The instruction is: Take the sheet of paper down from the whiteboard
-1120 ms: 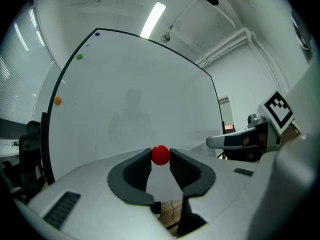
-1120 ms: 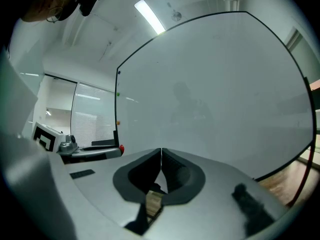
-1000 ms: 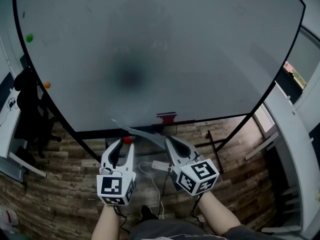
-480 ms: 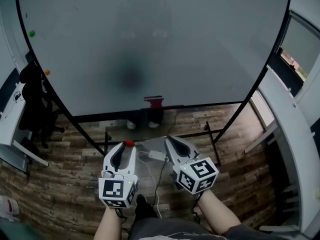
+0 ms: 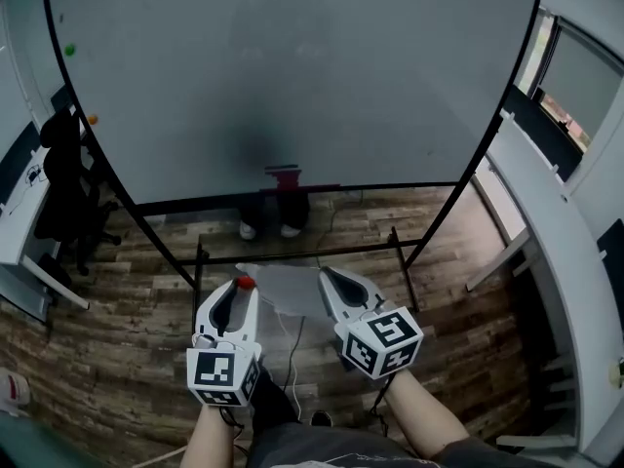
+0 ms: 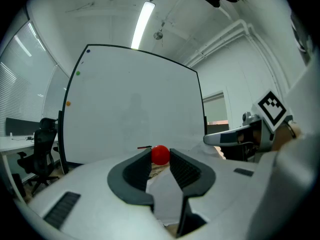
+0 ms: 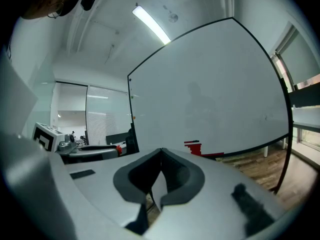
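Observation:
The whiteboard (image 5: 292, 76) stands ahead on a black frame with no sheet on it. The white sheet of paper (image 5: 283, 289) hangs between my two grippers above the floor. My right gripper (image 5: 325, 276) is shut on the sheet's right edge, and a thin strip of it (image 7: 156, 191) shows between the closed jaws (image 7: 160, 151). My left gripper (image 5: 244, 287) is shut on a small red round magnet (image 6: 160, 155), pinched at its fingertips. The paper (image 6: 167, 199) also shows under the left jaws.
A red eraser (image 5: 283, 174) sits on the board's lower rail. Green (image 5: 69, 50) and orange (image 5: 91, 119) magnets stick at the board's left edge. A black office chair (image 5: 63, 193) stands left, a white ledge (image 5: 546, 193) right. A person's shoes (image 5: 263, 228) show below the board.
Both grippers have drawn back from the whiteboard together, so the board's stand and more floor now show. The paper stays in the right gripper and the magnet in the left.

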Demonstrator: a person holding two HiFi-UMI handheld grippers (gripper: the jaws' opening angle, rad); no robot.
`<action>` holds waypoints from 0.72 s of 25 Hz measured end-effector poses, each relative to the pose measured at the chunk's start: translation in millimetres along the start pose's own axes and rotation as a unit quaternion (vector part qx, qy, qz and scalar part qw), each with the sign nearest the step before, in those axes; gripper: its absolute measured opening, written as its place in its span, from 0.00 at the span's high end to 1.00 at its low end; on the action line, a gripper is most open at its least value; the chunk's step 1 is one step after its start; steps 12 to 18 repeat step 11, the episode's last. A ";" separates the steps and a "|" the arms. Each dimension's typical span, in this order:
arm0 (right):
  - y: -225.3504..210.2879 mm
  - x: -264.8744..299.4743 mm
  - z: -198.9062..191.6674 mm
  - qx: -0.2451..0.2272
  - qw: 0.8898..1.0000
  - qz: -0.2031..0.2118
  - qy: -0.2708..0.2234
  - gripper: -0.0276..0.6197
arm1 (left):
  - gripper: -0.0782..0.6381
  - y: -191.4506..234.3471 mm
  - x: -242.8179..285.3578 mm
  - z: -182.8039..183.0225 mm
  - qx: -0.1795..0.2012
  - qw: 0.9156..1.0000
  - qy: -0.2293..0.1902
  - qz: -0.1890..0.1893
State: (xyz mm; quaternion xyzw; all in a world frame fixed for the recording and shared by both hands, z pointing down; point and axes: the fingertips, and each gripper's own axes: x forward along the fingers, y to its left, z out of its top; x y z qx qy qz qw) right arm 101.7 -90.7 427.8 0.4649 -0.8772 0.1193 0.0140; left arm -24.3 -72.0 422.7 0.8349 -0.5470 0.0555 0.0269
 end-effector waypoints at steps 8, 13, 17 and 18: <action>7.5 -33.4 -7.4 0.002 1.000 0.007 0.003 0.92 | 0.72 -29.8 -22.1 1.0 0.001 1.000 -0.005 -0.002; 9.0 -41.7 -7.4 0.002 1.000 0.008 0.003 0.92 | 0.72 -38.1 -27.9 1.5 0.004 1.000 -0.005 -0.006; 9.0 -41.7 -7.4 0.002 1.000 0.008 0.003 0.92 | 0.72 -38.1 -27.9 1.5 0.004 1.000 -0.005 -0.006; 9.0 -41.7 -7.4 0.002 1.000 0.008 0.003 0.92 | 0.72 -38.1 -27.9 1.5 0.004 1.000 -0.005 -0.006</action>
